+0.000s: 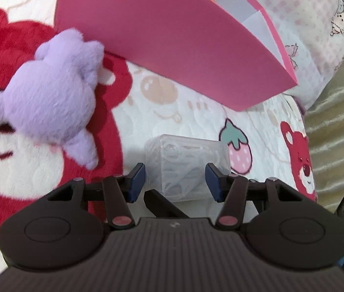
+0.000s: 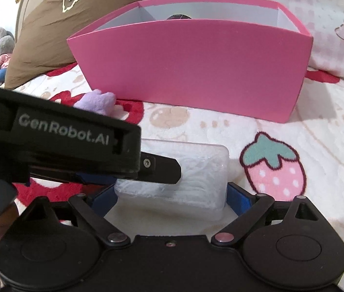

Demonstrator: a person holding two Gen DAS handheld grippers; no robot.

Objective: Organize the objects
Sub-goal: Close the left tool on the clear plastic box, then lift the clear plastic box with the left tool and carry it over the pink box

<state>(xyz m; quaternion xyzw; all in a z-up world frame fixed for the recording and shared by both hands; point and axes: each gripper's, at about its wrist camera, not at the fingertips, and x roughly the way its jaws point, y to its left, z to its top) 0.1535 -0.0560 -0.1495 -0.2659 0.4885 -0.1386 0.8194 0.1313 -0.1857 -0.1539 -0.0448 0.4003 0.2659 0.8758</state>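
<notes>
At lower centre of both wrist views lies the clear plastic box, long axis running left to right across the frame. My left gripper stands wide, its fingers apart from the box. My right gripper brackets the box ends; contact appears likely. Above waits the pink box; right is nearer.

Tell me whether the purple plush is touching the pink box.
Touching. The left wrist view shows the purple plush with its ear pressed against the pink box wall, no blanket visible between them.
</notes>
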